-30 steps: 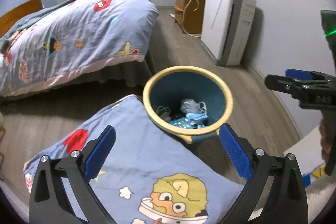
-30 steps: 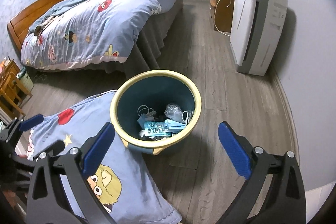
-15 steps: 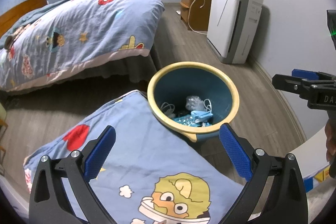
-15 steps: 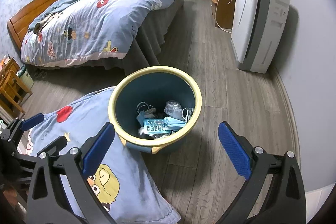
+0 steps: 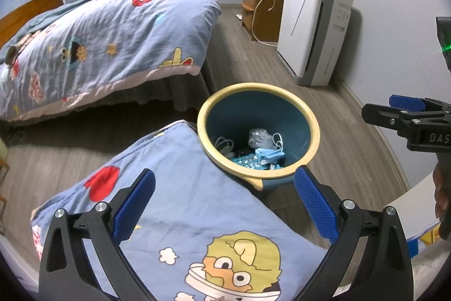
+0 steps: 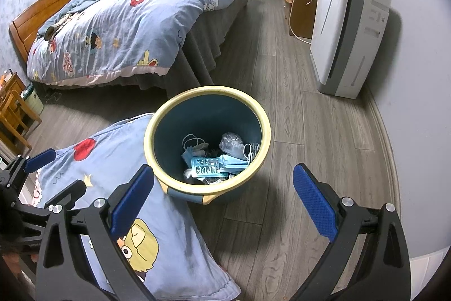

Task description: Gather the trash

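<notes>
Left wrist view, gripper: we hold the left gripper (image 5: 224, 205) with its jaws spread wide and nothing between them, above a cartoon-print pillow (image 5: 180, 216).
Left wrist view, bin: the bin (image 5: 303, 107) stands on the wood floor (image 5: 253, 64), just past the pillow's far corner and touching it or nearly so.
Left wrist view, trash: a blue mask (image 5: 269, 153), a blister pack (image 5: 248, 160) and a clear wrapper (image 5: 258, 137) lie at the bin's bottom.
Right wrist view, gripper: the right gripper (image 6: 222, 198) is likewise wide apart and empty, poised over the bin's near rim.
Right wrist view, trash: mask (image 6: 234, 161), blister pack (image 6: 207, 165) and wrapper (image 6: 231, 141) are seen from more directly above.
Right wrist view, surroundings: we see no loose trash on the floor or on the bed (image 6: 118, 27).
Step in hand: we judge that the drop is done and the next piece must be sought.
Doing it well: we should lift both grippers clear of the rim before turning, so the bin is not tipped.
</notes>
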A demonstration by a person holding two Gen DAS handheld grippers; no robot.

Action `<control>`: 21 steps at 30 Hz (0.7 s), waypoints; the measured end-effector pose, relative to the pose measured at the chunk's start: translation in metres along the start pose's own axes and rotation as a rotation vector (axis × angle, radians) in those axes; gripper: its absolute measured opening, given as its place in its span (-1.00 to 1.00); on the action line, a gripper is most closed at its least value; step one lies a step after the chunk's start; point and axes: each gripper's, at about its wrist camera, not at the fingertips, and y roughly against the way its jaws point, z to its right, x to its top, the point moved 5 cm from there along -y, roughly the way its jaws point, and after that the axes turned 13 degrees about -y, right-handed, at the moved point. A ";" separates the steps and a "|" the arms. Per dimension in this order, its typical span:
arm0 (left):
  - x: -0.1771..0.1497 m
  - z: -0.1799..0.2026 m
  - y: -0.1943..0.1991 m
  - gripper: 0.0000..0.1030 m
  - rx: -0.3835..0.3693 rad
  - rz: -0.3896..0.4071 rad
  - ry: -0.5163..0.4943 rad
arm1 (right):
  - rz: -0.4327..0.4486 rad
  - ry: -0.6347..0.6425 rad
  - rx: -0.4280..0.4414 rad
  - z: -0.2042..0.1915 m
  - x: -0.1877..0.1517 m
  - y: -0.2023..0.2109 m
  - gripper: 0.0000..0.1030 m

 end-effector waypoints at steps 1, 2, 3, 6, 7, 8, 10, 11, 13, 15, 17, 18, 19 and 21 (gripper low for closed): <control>0.000 0.000 0.000 0.90 0.001 0.001 -0.002 | -0.002 -0.001 -0.001 0.000 0.000 -0.001 0.89; 0.000 0.000 0.000 0.90 0.001 0.001 -0.003 | -0.004 -0.001 0.000 0.000 0.000 0.000 0.89; 0.000 0.000 0.000 0.90 0.004 0.000 -0.001 | -0.001 0.000 0.000 0.000 0.000 0.000 0.89; 0.000 0.000 0.000 0.90 0.002 -0.001 0.000 | -0.006 0.000 -0.002 0.000 0.000 -0.001 0.89; 0.000 0.001 0.000 0.90 0.001 -0.001 -0.001 | -0.004 0.001 -0.003 -0.001 0.001 -0.002 0.89; 0.000 0.001 0.000 0.90 0.001 0.000 -0.001 | -0.006 0.001 -0.004 -0.001 0.001 -0.002 0.89; 0.000 0.003 0.000 0.90 0.003 0.000 -0.003 | -0.007 0.002 -0.004 -0.001 0.001 -0.002 0.89; 0.000 0.002 0.000 0.90 0.002 0.000 -0.002 | -0.006 0.001 -0.005 -0.001 0.001 -0.002 0.89; 0.000 0.003 0.000 0.90 0.002 0.000 -0.002 | -0.010 0.001 -0.004 -0.001 0.002 -0.003 0.89; 0.000 0.003 0.000 0.90 0.003 -0.001 -0.002 | -0.007 0.001 -0.005 -0.001 0.001 -0.002 0.89; 0.001 0.003 0.000 0.90 0.003 -0.001 0.000 | -0.009 0.001 -0.004 -0.001 0.001 -0.003 0.89; 0.000 0.003 0.000 0.90 0.002 -0.001 0.000 | -0.008 0.001 -0.005 -0.001 0.001 -0.003 0.89; 0.000 0.003 0.000 0.90 0.002 -0.001 0.000 | -0.009 0.002 -0.006 -0.001 0.001 -0.003 0.89; 0.000 0.004 -0.001 0.90 0.002 -0.002 -0.001 | -0.011 0.001 -0.006 -0.001 0.001 -0.003 0.89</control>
